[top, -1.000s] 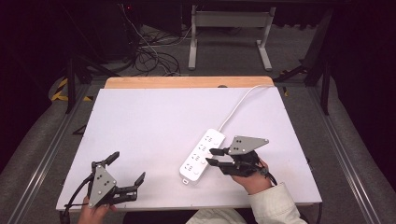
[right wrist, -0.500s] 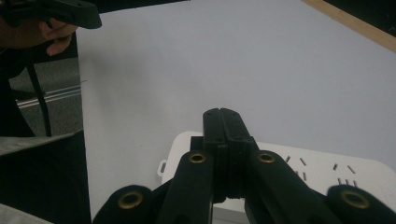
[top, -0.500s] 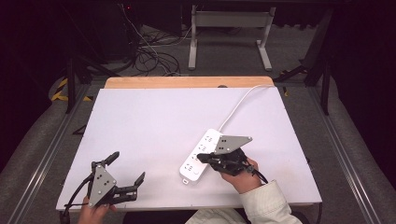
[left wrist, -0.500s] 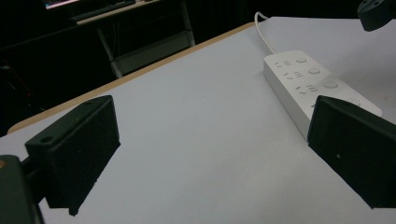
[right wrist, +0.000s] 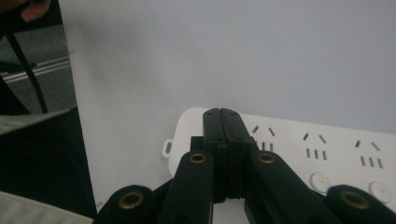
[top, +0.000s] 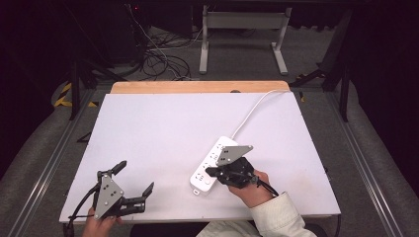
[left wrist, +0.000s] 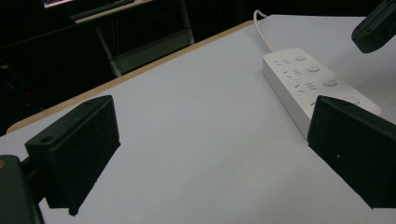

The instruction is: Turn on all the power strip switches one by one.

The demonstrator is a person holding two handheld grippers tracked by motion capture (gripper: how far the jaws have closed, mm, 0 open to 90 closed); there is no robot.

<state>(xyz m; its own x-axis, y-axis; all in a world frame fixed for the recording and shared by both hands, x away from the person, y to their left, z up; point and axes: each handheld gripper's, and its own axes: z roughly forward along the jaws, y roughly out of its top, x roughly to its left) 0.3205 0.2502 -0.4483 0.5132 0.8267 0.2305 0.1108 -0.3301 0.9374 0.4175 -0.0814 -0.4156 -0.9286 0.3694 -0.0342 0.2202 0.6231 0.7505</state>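
The right gripper (top: 211, 172) had its 2 jaws pressed flat together with nothing between them; they had just been closing, since a second earlier they stood a little apart. In the right gripper view the joined tips (right wrist: 226, 122) lay over the near end of the white power strip (right wrist: 299, 142), just ahead of the first socket and beside the row of round buttons. Over that same second the hand had slid toward that end of the strip, as the high view showed. Shutting the jaws into a single blunt point looked like preparation for pressing a switch button, not for picking the strip up; whether the tips already touched the casing could not be told.

Nearer the table's front edge, the left gripper (top: 133, 182) hovered with its jaws wide apart and empty, unmoved from a second before. Past its right jaw, in the left gripper view, lay the power strip (left wrist: 312, 81), well clear of both pads.

Beyond the right gripper's tips, the strip (top: 217, 160) ran diagonally across the white table (top: 158, 128), and its cord (top: 257, 106) trailed off toward the far edge.
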